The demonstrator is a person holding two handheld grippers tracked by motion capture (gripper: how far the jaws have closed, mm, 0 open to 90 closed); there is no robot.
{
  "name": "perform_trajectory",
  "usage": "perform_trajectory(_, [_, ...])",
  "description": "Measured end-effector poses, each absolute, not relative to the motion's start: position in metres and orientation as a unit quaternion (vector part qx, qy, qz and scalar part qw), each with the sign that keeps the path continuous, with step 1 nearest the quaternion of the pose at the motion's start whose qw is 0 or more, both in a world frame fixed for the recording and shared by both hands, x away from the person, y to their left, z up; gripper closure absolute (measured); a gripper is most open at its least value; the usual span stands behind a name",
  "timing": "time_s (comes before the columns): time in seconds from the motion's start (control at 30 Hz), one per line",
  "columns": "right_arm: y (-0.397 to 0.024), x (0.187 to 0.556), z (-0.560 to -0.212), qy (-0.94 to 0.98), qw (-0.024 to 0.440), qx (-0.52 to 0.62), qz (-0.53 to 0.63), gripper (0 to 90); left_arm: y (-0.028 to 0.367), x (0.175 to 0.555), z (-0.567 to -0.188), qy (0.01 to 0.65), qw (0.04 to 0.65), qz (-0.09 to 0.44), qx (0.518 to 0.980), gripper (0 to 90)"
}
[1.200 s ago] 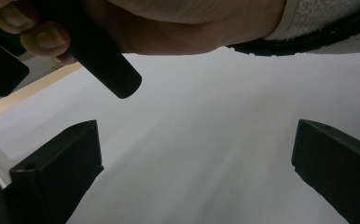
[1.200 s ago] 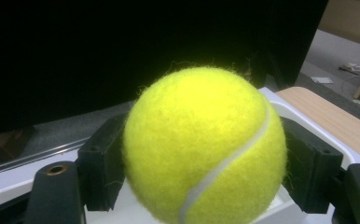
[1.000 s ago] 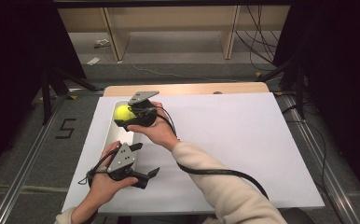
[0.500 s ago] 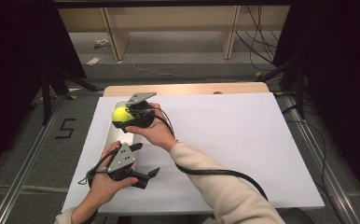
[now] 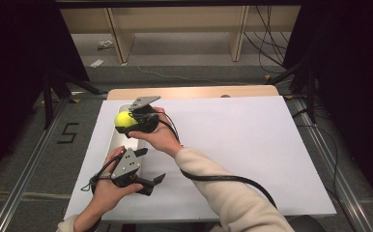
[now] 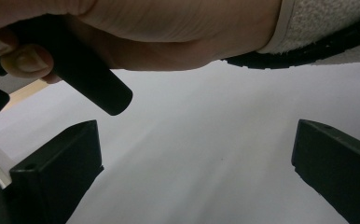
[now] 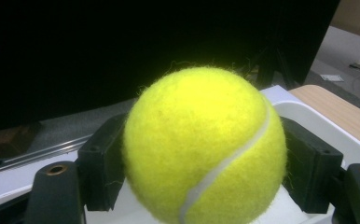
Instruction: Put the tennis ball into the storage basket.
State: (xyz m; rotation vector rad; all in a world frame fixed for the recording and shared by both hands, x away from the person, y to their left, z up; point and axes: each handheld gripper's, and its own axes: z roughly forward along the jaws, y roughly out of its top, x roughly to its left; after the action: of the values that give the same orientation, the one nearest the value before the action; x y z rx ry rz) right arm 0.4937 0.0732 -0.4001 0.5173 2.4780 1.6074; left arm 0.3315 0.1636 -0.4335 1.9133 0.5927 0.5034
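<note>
On the white table [image 5: 233, 145], the right tongs [image 5: 126, 121] are clamped on the tennis ball [image 7: 205, 144], held over the white tray [image 5: 116, 140]; release remains (likely). The left tongs [image 5: 148, 183], jaws apart, wait nearer the person.

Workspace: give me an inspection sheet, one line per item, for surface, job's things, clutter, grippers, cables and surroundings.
Surface: white sheet over a wooden table top, bare at the far edge.
Job's things: yellow tennis ball held above a white tray at the sheet's left side.
Clutter: nothing seen on the sheet.
Grippers: right gripper shut on the ball; left gripper open, jaws wide apart, nothing between them, low over the sheet.
Cables: black cable trailing from the right gripper along the sleeve.
Surroundings: grey floor, wooden frame legs beyond, a "5" mark on the floor.
</note>
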Motion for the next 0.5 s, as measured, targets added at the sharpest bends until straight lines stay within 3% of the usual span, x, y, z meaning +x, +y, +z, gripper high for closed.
perform_trajectory(0.5, [0.0783, 0.4943, -0.4019, 0.826, 0.066, 0.17, 0.533, 26.2, 0.1639, 0.3314, -0.4334, 0.247, 0.513, 0.209, 0.795, 1.0])
